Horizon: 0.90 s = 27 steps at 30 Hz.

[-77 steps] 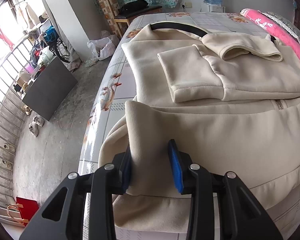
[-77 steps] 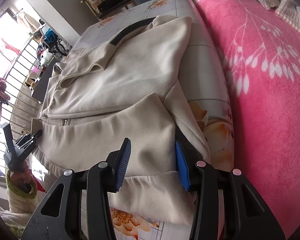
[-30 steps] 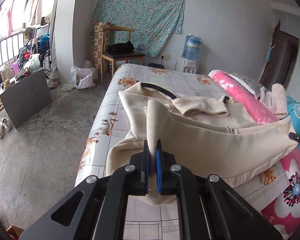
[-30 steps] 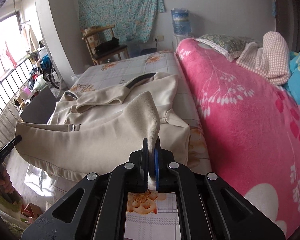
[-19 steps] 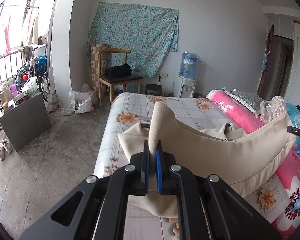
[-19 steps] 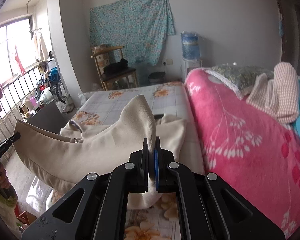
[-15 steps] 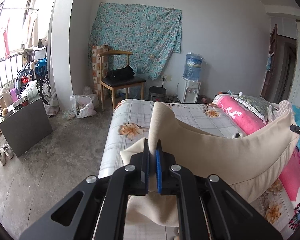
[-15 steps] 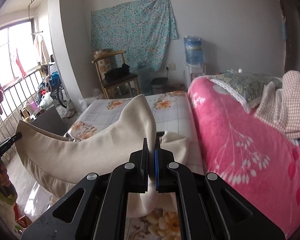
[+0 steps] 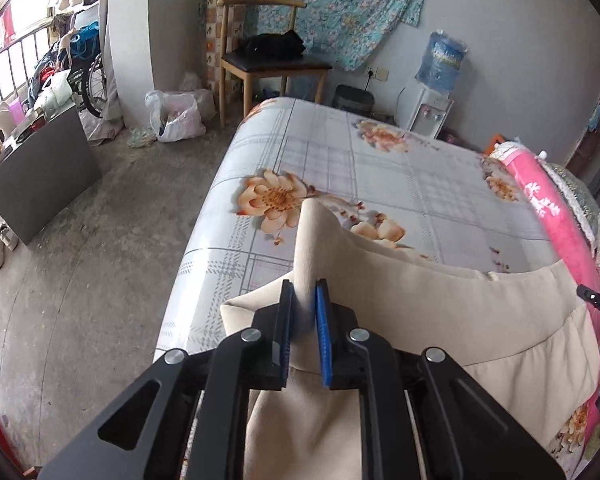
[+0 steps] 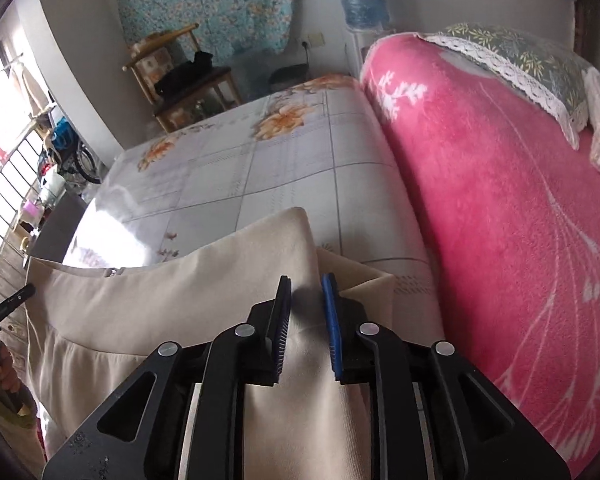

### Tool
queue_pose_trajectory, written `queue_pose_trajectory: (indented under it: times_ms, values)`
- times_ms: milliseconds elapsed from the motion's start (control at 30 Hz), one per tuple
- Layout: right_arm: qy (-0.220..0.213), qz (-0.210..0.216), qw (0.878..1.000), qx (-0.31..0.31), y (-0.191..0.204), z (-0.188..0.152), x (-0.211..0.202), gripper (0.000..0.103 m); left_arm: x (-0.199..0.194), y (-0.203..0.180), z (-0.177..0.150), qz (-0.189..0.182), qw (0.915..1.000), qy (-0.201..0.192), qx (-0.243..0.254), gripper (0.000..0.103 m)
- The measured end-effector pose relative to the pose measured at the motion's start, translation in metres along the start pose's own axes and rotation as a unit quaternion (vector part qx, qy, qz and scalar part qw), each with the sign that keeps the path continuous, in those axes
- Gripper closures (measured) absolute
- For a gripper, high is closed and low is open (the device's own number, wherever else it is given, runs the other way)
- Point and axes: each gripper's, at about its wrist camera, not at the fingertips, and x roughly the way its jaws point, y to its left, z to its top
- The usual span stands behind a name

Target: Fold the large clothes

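Observation:
A large cream jacket [image 9: 440, 312] lies folded over on the near part of the bed [image 9: 380, 168]. My left gripper [image 9: 303, 312] has its jaws slightly parted around the jacket's left corner, which still stands up between the blue pads. My right gripper [image 10: 306, 308] has its jaws a little apart around the jacket's right corner [image 10: 284, 240]. The cream jacket [image 10: 160, 304] stretches flat between the two grippers, its zipper end showing at the fold. The layers underneath are hidden.
A pink blanket [image 10: 500, 200] and a pillow [image 10: 512, 56] lie along the bed's right side. A wooden chair [image 9: 268, 60], water dispenser [image 9: 436, 92], plastic bag [image 9: 176, 116] and grey cabinet [image 9: 40, 168] stand on the concrete floor [image 9: 92, 280] left of and beyond the bed.
Both grippers carried the lifted hem forward and down, laying it over the rest of the jacket. The view tilted down to the bed. Both pairs of jaws went from tightly shut to slightly parted.

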Motion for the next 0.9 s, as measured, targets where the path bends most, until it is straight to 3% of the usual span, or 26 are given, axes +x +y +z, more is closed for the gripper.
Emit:
queue_pose_trajectory:
  times_ms: [67,100,200,267,300,400,500,567,633,733,800,900]
  values:
    - [-0.02,0.01,1.0,-0.022,0.007,-0.004,-0.011,0.078,-0.005,-0.008,-0.002,-0.03,0.9995,-0.002,0.011,0.082]
    - [-0.026,0.018,0.999,-0.038,0.014,-0.005,-0.015,0.071,0.0,-0.014,-0.002,-0.035,0.9992,0.005,0.019,0.078]
    - [-0.018,0.023,0.997,-0.077,0.029,-0.002,-0.007,0.056,0.024,-0.019,-0.003,0.003,0.9986,0.038,0.037,0.07]
    - [-0.002,0.007,0.997,-0.078,0.026,0.003,0.006,0.055,0.044,-0.005,-0.006,0.054,0.9956,0.077,0.005,0.069]
    - [0.002,-0.005,0.998,-0.069,0.021,0.003,0.008,0.055,0.047,0.004,-0.006,0.045,0.9953,0.083,-0.023,0.068]
    - [-0.005,-0.037,0.999,-0.003,-0.016,0.006,0.001,0.056,0.029,0.032,-0.006,0.035,0.9946,0.057,-0.08,0.067]
    - [-0.029,-0.063,0.996,0.047,-0.044,0.006,-0.023,0.056,0.0,0.043,-0.005,0.075,0.9943,0.01,-0.075,0.069]
    - [-0.05,-0.051,0.997,0.036,-0.04,0.003,-0.042,0.056,-0.021,0.043,-0.005,0.05,0.996,-0.017,-0.071,0.069]
    - [-0.06,-0.023,0.998,-0.004,-0.021,-0.005,-0.052,0.056,-0.034,0.034,-0.009,-0.002,0.998,-0.031,-0.055,0.069]
    - [-0.036,0.024,0.993,-0.106,0.024,-0.026,-0.045,0.056,-0.031,0.012,-0.023,-0.063,0.9978,0.008,-0.017,0.068]
    - [-0.006,0.027,0.988,-0.151,0.042,-0.045,-0.032,0.058,-0.018,0.005,-0.037,-0.053,0.9975,0.046,-0.012,0.068]
    - [0.033,-0.007,0.987,-0.155,0.031,-0.062,-0.015,0.059,0.004,0.025,-0.057,-0.001,0.9949,0.091,-0.043,0.068]
